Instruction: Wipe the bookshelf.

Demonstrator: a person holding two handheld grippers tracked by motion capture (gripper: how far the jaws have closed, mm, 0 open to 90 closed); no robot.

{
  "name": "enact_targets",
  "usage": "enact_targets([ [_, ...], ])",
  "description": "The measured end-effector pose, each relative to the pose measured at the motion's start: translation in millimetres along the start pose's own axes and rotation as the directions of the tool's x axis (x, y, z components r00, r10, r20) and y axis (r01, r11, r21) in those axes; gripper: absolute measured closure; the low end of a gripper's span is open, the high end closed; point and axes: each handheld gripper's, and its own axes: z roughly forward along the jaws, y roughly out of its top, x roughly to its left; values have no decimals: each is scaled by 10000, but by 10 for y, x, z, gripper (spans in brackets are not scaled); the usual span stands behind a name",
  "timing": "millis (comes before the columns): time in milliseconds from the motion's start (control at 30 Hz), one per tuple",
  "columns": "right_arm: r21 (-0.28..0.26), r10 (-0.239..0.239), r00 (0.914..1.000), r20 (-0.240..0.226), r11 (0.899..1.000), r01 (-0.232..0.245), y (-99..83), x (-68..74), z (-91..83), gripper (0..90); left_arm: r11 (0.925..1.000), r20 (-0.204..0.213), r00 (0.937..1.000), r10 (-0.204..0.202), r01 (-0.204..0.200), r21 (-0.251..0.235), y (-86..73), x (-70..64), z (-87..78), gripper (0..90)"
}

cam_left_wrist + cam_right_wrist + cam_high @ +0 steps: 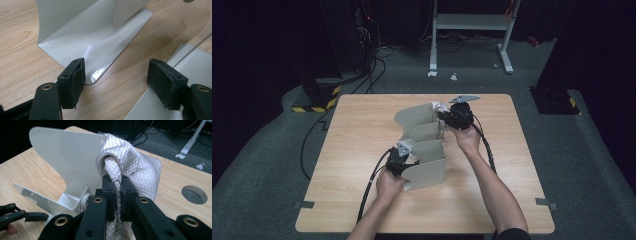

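- Two grippers are at work, one in each of the person's hands: the left gripper (408,165) near the front of the rack, the right gripper (447,116) at its far end.
- One beige metal rack (424,142) stands near the middle of the wooden table (357,145); the high view shows about four curved upright dividers in a row, running from the near side toward the far side.
- One pale quilted cloth (130,167) sits at the far end of the rack, just beside the last divider (67,155).
- Right gripper (117,192): its jaws are pressed together on a bunched fold of the cloth, which bulges above them and hangs down between them.
- Left gripper (116,82): its jaws are spread wide with bare table between them; one pad (75,80) sits just at the rounded corner of a flat rack base (100,50), the other pad (166,83) over a second flat plate (190,65).
- Open tabletop lies to the left, to the right and in front of the rack; the far end of the rack is near the table's far edge.
- One round hole (194,194) shows in the tabletop beyond the cloth.
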Motion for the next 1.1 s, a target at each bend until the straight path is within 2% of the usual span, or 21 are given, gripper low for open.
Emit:
enact_targets([
  [100, 279, -234, 9997, -6, 9993, 234, -22, 28, 45, 852, 10000, -2, 10000, 4, -4, 3, 0, 0, 0, 310],
  [433, 866, -67, 9999, -117, 9962, 77, -183, 0, 203, 852, 10000, -8, 10000, -24, 24, 5, -1, -3, -1, 311],
  [667, 1253, 221, 9995, -220, 9919, -192, -370, -21, 328, 852, 10000, -19, 10000, -27, 27, -6, -1, -3, -1, 311],
  [867, 1879, 535, 9981, -310, 9811, -468, -626, -35, 478, 852, 10000, -20, 10000, -31, 31, -9, -1, -3, 0, 311],
  [1100, 2155, 853, 9954, -446, 9737, -738, -793, -56, 568, 851, 10000, -23, 10000, -28, 28, -3, -2, -3, -1, 311],
])
